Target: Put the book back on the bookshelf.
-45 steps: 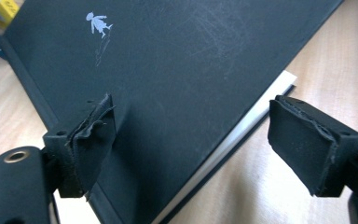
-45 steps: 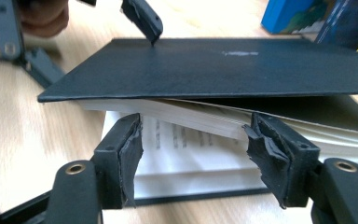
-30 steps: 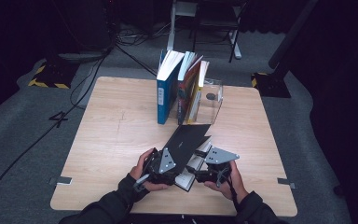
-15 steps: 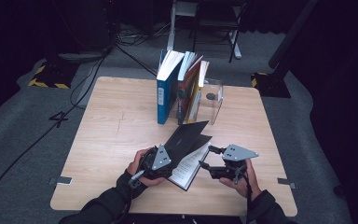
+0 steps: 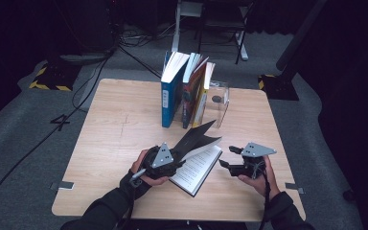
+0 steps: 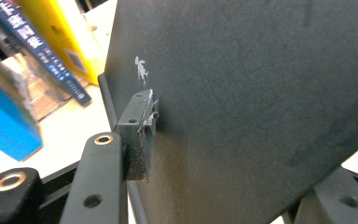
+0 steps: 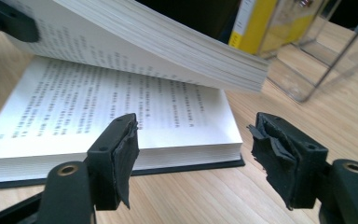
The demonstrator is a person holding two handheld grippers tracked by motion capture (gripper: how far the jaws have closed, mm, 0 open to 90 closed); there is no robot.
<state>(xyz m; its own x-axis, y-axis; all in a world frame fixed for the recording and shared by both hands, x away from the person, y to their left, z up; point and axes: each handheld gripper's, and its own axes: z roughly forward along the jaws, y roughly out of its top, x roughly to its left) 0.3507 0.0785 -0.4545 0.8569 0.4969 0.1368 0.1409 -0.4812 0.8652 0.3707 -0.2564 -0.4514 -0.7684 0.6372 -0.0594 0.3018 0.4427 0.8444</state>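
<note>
Left tool [image 5: 172, 160] had just been closing on my black book's raised cover [image 6: 242, 93]; right tool [image 7: 193, 156] gaped empty, just been opening, beside its pages [image 7: 121, 102].

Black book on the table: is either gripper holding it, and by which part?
The left gripper grips the black book by its raised front cover. The right gripper is open and holds nothing.
</note>
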